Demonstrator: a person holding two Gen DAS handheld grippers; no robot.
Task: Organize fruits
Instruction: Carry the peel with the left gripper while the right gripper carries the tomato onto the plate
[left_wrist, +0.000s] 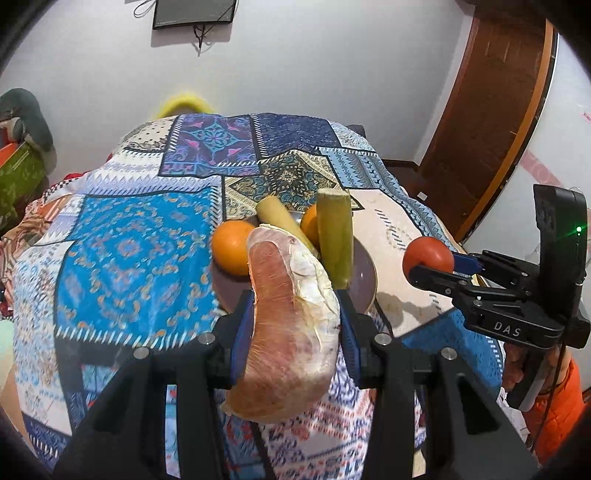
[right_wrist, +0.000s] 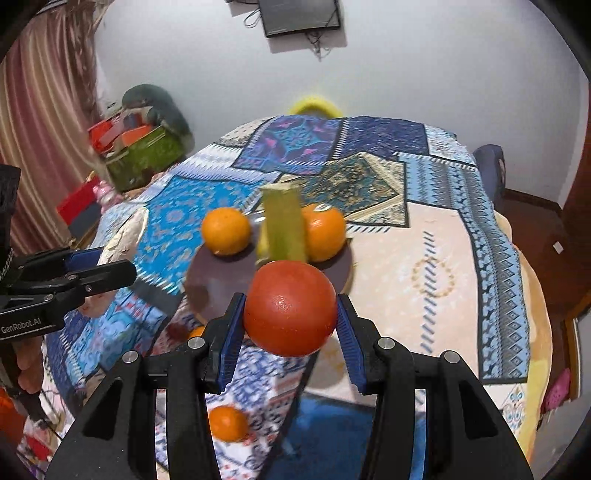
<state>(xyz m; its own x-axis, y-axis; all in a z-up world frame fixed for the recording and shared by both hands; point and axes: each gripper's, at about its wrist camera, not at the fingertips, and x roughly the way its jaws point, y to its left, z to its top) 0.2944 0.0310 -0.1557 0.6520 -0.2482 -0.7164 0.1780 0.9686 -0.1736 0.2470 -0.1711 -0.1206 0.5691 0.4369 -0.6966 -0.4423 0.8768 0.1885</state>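
My left gripper (left_wrist: 295, 325) is shut on a peeled pink pomelo segment (left_wrist: 291, 325) and holds it above the near edge of a dark plate (left_wrist: 364, 269). The plate holds two oranges (left_wrist: 231, 247), a green stalk piece (left_wrist: 336, 236) and a pale yellow stalk piece (left_wrist: 277, 214). My right gripper (right_wrist: 290, 325) is shut on a red tomato (right_wrist: 290, 308) just in front of the plate (right_wrist: 214, 288). The right gripper with the tomato (left_wrist: 428, 258) also shows in the left wrist view, right of the plate. The left gripper (right_wrist: 110, 273) shows at the left of the right wrist view.
A patchwork blue cloth (left_wrist: 133, 251) covers the table. Another orange (right_wrist: 227, 422) lies on the cloth near the front edge, and part of another (right_wrist: 195, 331) shows behind my left finger. Boxes and clutter (right_wrist: 140, 151) stand far left; a wooden door (left_wrist: 491, 110) is at right.
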